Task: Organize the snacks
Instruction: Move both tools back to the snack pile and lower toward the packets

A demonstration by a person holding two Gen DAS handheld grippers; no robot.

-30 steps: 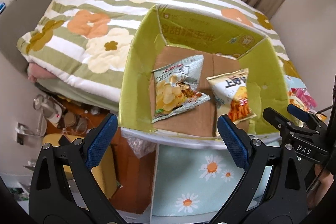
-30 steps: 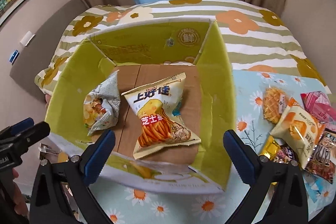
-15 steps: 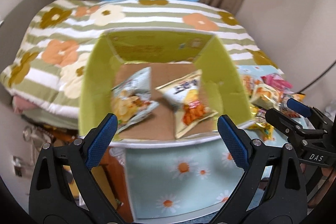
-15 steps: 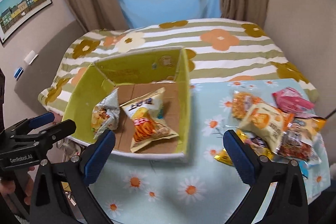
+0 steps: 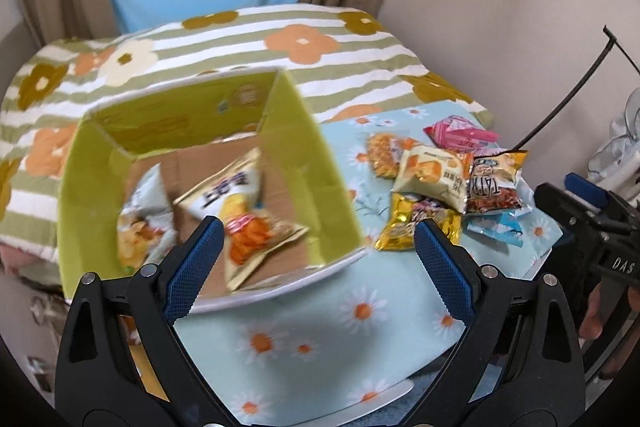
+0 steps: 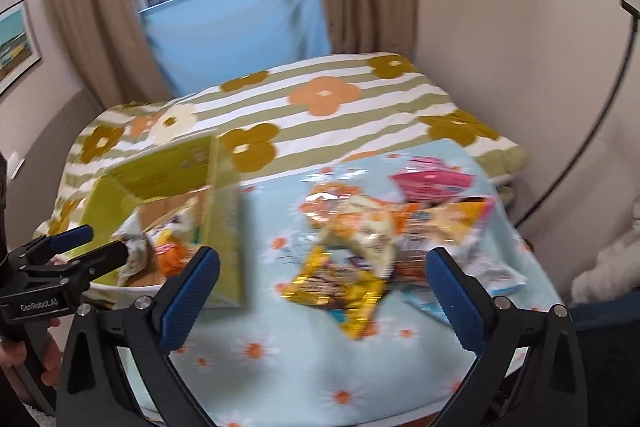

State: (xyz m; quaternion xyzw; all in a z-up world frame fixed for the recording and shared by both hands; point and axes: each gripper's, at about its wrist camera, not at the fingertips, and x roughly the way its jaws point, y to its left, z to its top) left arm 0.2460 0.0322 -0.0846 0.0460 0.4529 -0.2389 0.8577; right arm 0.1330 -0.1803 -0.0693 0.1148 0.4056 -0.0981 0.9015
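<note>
A green cardboard box point(image 5: 304, 171) stands open on the left of the table, also in the right wrist view point(image 6: 224, 211). Two snack bags lie in it: a cheese-stick bag point(image 5: 244, 219) and a chip bag point(image 5: 140, 227). A pile of snack bags point(image 5: 448, 183) lies to its right, with a gold bag point(image 6: 340, 283) nearest. My left gripper point(image 5: 316, 263) is open and empty above the box's front right corner. My right gripper point(image 6: 320, 295) is open and empty above the gold bag.
The table carries a light blue daisy cloth point(image 5: 320, 331). A bed with a striped flower quilt point(image 5: 296, 43) lies behind it. A wall is at the right, curtains and a window at the back. A black cable point(image 5: 560, 107) hangs at the right.
Both grippers have swung to the right, away from the box and toward the snack pile. Both stay open and empty. The bags in the box have not moved.
</note>
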